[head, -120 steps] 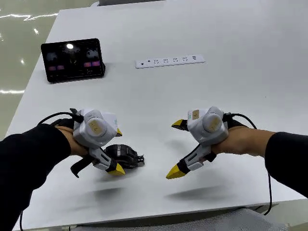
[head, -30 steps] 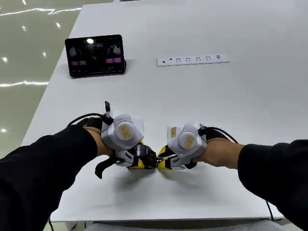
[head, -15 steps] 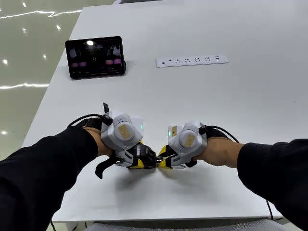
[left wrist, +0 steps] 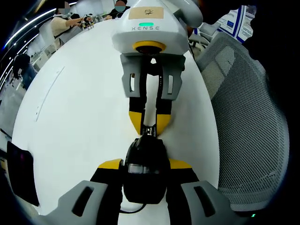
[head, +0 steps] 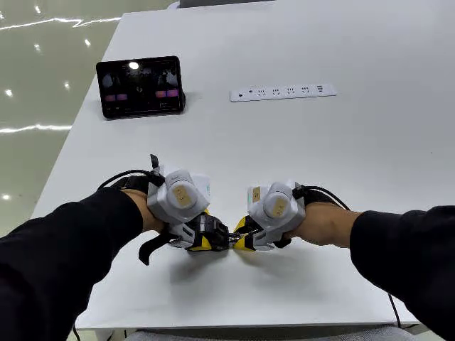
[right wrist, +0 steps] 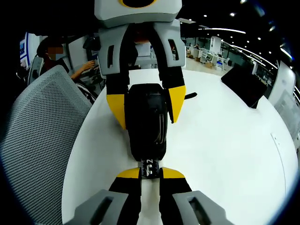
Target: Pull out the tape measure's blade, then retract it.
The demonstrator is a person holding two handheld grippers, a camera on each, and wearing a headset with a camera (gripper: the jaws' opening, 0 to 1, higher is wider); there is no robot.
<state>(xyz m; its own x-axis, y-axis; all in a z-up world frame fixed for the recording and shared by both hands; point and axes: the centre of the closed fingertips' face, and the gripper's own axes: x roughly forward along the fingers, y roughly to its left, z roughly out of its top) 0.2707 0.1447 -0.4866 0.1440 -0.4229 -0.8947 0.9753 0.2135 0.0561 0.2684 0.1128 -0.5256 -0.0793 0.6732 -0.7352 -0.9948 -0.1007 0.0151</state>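
A black tape measure (head: 212, 232) sits low over the white table (head: 320, 156) near its front edge. My left gripper (head: 201, 240) is shut on its case (left wrist: 143, 176), one yellow-tipped finger on each side. My right gripper (head: 242, 242) faces it from the right, shut on the blade's end hook (right wrist: 149, 166) right at the case's mouth. In the right gripper view the case (right wrist: 147, 122) stands just beyond my right gripper (right wrist: 151, 173), with the left gripper's fingers (right wrist: 116, 110) clamping its sides. Only a few millimetres of marked blade show.
A dark tablet (head: 140, 85) stands at the table's back left, and a white power strip (head: 282, 92) lies at the back centre. A grey mesh chair (left wrist: 248, 131) sits just off the table's front edge. Cables trail from both grippers.
Since four seconds ago the open right gripper moved left to the tape measure and shut on the blade's tip. Over the last second both grippers have stayed nearly still.
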